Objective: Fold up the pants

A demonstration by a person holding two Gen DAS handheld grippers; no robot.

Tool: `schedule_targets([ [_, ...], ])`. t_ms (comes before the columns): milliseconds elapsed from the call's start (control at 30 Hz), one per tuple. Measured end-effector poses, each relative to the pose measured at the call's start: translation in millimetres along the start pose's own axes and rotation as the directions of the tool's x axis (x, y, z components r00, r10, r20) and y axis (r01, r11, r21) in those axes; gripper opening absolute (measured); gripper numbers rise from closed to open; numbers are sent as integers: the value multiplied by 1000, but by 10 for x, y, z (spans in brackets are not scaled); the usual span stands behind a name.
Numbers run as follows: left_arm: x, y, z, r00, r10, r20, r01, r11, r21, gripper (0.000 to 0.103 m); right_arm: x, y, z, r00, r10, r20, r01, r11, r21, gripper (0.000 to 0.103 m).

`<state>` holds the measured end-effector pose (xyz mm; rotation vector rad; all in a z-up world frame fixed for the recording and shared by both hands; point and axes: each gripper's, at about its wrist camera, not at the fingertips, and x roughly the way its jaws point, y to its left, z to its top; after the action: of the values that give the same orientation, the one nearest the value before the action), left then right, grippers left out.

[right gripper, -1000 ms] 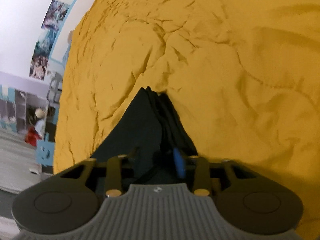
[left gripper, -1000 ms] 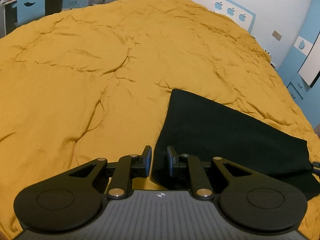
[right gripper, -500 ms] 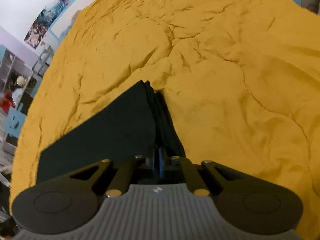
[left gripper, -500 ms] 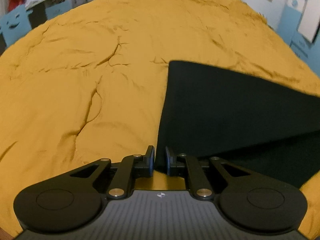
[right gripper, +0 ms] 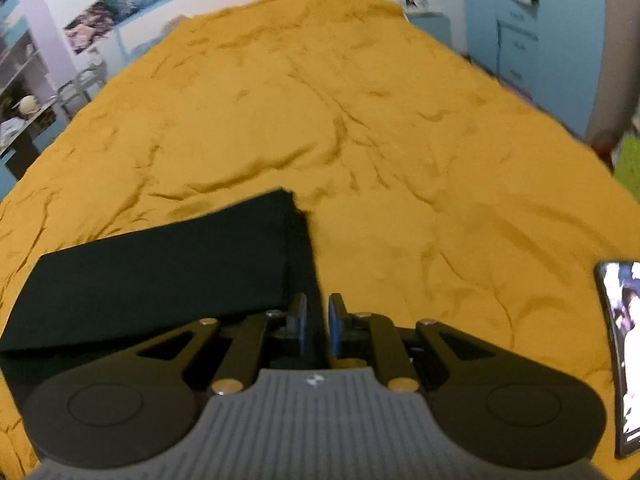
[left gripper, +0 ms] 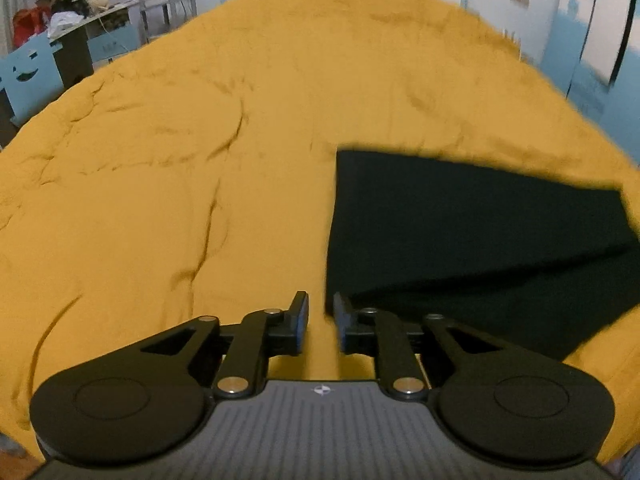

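The black pants (left gripper: 460,236) lie folded flat on the mustard yellow bedspread (left gripper: 180,184). In the left wrist view they sit to the right, their near left corner just past my left gripper (left gripper: 320,314), which is open with nothing between its fingers. In the right wrist view the pants (right gripper: 160,268) lie to the left, their right edge running down to my right gripper (right gripper: 317,316). That gripper is slightly open, and I see no cloth held between its pads.
A phone (right gripper: 622,352) with a lit screen lies on the bedspread (right gripper: 400,140) at the right. A desk with clutter and blue chairs (left gripper: 36,76) stands beyond the bed's left side. Blue cabinets (right gripper: 528,28) stand beyond the right side.
Both grippers closed on the pants' end, carried it over in a fold, then opened and let go. Both have pulled back a little; the views are blurred by motion.
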<state>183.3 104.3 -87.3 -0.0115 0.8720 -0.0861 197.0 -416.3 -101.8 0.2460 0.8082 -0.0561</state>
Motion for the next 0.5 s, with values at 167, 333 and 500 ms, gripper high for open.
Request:
schedule_targets([
  [167, 154, 160, 193, 992, -107, 67, 115, 986, -122, 49, -40, 481, -63, 997, 63, 42, -58, 992, -109, 9],
  [333, 629, 467, 261, 974, -220, 51, 224, 916, -332, 50, 74, 942, -186, 988, 150, 19, -145, 976, -163, 9],
  [500, 1029, 582, 264, 955, -297, 15, 274, 860, -431, 50, 181, 1358, -325, 980, 199, 25, -188, 954, -233, 9],
])
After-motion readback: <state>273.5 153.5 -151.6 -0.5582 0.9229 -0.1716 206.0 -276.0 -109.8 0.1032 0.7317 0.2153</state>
